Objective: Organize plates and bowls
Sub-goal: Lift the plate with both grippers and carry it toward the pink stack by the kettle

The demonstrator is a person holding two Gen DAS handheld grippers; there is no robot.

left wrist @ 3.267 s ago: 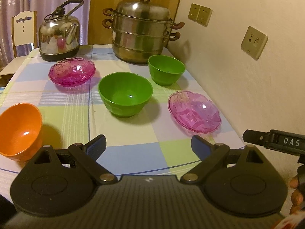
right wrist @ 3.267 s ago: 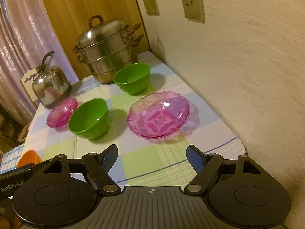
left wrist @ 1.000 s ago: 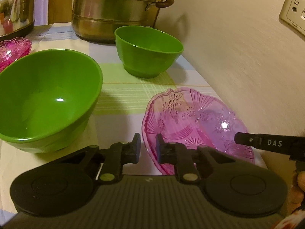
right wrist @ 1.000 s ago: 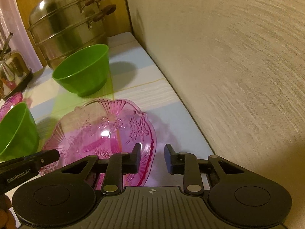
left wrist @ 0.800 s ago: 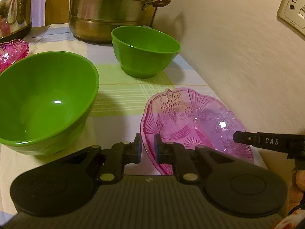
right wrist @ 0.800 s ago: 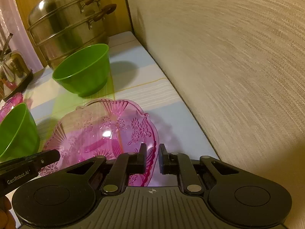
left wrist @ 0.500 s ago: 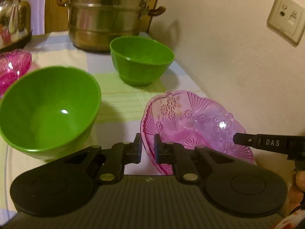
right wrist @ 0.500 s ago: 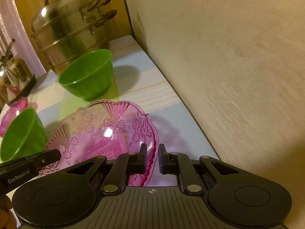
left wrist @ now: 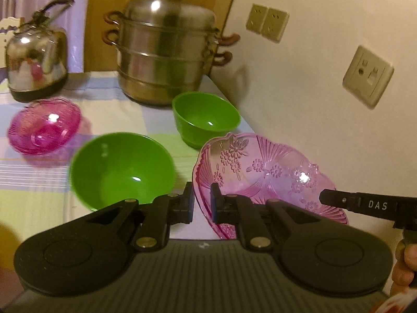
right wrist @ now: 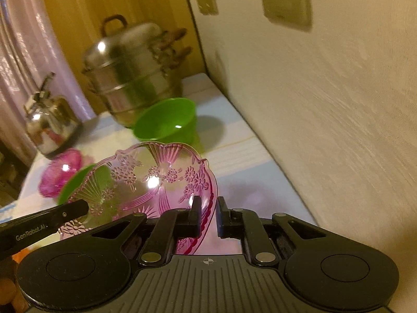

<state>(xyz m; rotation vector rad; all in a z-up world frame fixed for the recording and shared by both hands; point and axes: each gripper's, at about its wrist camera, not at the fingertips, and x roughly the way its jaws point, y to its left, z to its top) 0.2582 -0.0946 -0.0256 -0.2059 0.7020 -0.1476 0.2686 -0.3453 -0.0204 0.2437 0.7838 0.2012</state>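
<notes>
A clear pink flower-patterned plate (left wrist: 260,172) hangs above the checked tablecloth (left wrist: 125,114), held from both sides. My left gripper (left wrist: 202,200) is shut on its near left rim. My right gripper (right wrist: 209,214) is shut on the right rim of the same plate (right wrist: 146,182). Below and to the left sits a large green bowl (left wrist: 122,169). A smaller green bowl (left wrist: 206,117) stands farther back near the wall. A pink glass bowl (left wrist: 44,130) rests at the left.
A steel steamer pot (left wrist: 164,52) and a kettle (left wrist: 36,57) stand at the back of the table. The wall (left wrist: 312,78) with its sockets runs close along the right edge. An orange blur shows at the left edge.
The right gripper's jaws closed onto the plate's rim. Both grippers then rose and pulled back with the plate, lifting it off the cloth; more of the table shows now.
</notes>
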